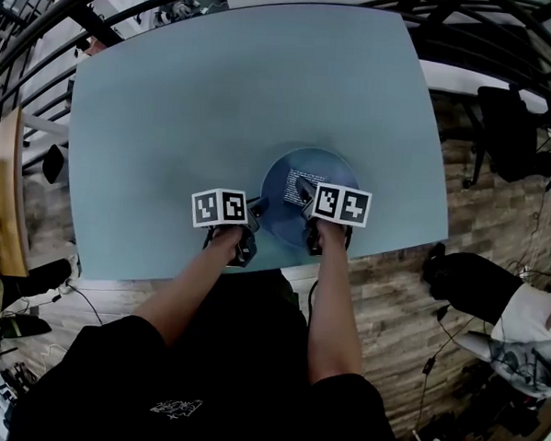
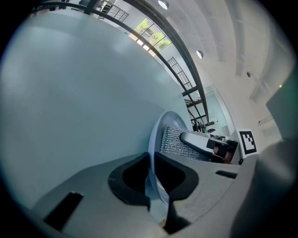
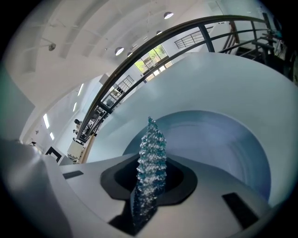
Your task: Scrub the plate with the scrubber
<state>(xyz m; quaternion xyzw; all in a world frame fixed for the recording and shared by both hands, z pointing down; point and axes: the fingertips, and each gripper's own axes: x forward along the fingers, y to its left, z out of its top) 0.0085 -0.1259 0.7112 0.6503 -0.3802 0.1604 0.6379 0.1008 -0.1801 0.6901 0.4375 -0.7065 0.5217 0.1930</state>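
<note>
A round blue plate (image 1: 326, 174) lies on the table near its front edge. My left gripper (image 1: 257, 208) is shut on the plate's left rim (image 2: 151, 153), which runs edge-on between the dark pads of the left gripper (image 2: 151, 184). My right gripper (image 1: 304, 189) reaches over the plate from the front. In the right gripper view the right gripper (image 3: 149, 188) is shut on a sparkly teal scrubber (image 3: 150, 160), standing on edge over the plate (image 3: 228, 139). From the left gripper view, the scrubber (image 2: 179, 142) lies against the plate's face under the right gripper's finger.
The pale blue-grey table (image 1: 217, 101) spreads far and left of the plate. Its front edge (image 1: 282, 266) is just behind the grippers. Black railings (image 1: 46, 28) ring the far side, and a dark chair (image 1: 510, 135) stands at the right.
</note>
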